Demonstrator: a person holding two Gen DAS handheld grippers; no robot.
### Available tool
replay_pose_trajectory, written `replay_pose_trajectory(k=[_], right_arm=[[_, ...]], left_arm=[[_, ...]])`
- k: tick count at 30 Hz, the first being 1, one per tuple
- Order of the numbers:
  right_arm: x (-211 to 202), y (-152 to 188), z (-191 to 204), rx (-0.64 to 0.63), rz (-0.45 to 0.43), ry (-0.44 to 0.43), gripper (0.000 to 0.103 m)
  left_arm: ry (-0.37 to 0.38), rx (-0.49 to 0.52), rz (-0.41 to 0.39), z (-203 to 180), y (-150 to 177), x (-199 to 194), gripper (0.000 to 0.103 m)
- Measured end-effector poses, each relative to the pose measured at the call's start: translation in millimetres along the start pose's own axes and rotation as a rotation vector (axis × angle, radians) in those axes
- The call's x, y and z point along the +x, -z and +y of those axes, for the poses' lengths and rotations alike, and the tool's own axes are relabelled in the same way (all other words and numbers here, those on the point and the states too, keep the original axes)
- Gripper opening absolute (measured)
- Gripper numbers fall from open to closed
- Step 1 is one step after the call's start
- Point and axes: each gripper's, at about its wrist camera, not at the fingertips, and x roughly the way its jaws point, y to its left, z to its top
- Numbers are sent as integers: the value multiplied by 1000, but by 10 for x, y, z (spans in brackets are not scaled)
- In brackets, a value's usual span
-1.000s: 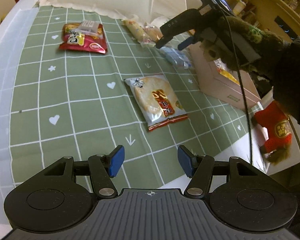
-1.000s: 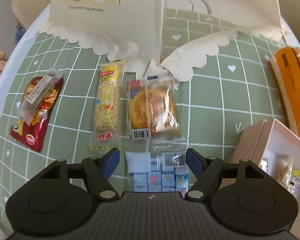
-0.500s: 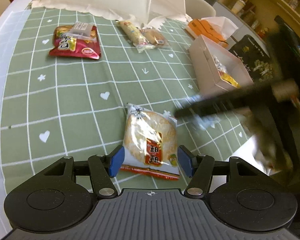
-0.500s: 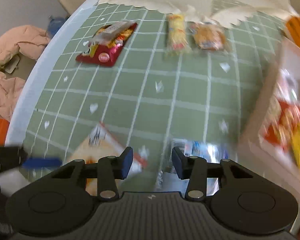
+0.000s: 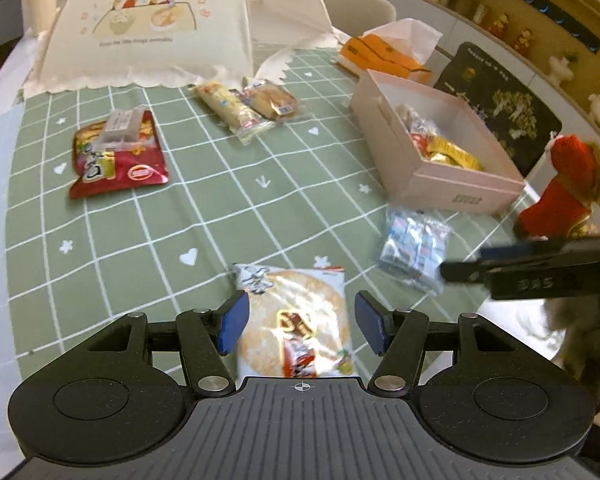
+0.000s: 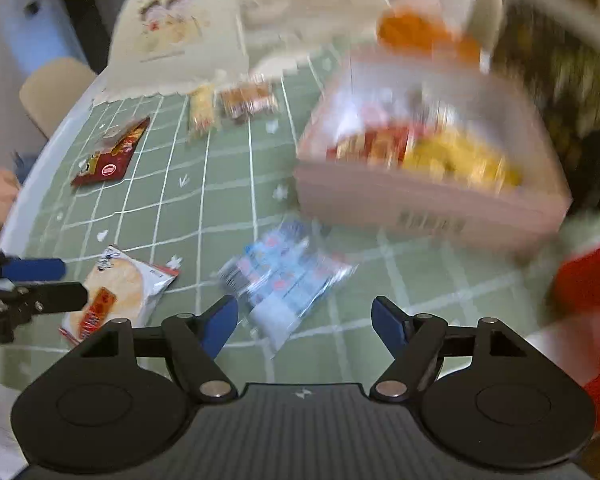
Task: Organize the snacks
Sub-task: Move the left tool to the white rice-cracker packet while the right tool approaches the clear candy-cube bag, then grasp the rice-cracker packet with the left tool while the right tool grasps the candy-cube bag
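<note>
The left tool (image 5: pixel 298 322) stands released over a glossy round rice-cracker packet (image 5: pixel 296 320) on the green checked counter (image 5: pixel 140 232). The right tool (image 6: pixel 304 320) – jaws just opening, nothing gripped – hovers by a crinkly blue-white sachet pack (image 6: pixel 284 276) near the pink cardboard box (image 5: pixel 456 196).

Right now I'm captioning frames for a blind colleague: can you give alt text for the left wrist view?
The open left gripper hangs over a rice cracker packet on a green checked tablecloth, pads clear of it. Further right lie a blue-and-white sachet pack and an open pink box of snacks; the right gripper enters from the right edge.
</note>
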Motion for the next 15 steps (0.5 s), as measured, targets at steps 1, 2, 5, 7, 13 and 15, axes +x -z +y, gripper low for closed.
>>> replay_pose_trajectory(k=[1, 2, 5, 7, 13, 15], right_arm=[[44, -7, -17, 28, 12, -10, 75], [113, -16, 7, 50, 25, -16, 75], [276, -65, 165, 62, 10, 16, 81], [375, -120, 266, 55, 7, 54, 88], [507, -194, 450, -6, -10, 174, 94], [475, -124, 506, -85, -28, 186, 79]], left_arm=[[-2, 3, 0, -16, 1, 7, 64], [-7, 7, 0, -32, 9, 13, 64], [-19, -5, -1, -18, 71, -9, 64], [-31, -36, 4, 53, 120, -28, 64], [-45, -87, 30, 236, 218, -76, 64], [-35, -79, 36, 237, 222, -63, 64]])
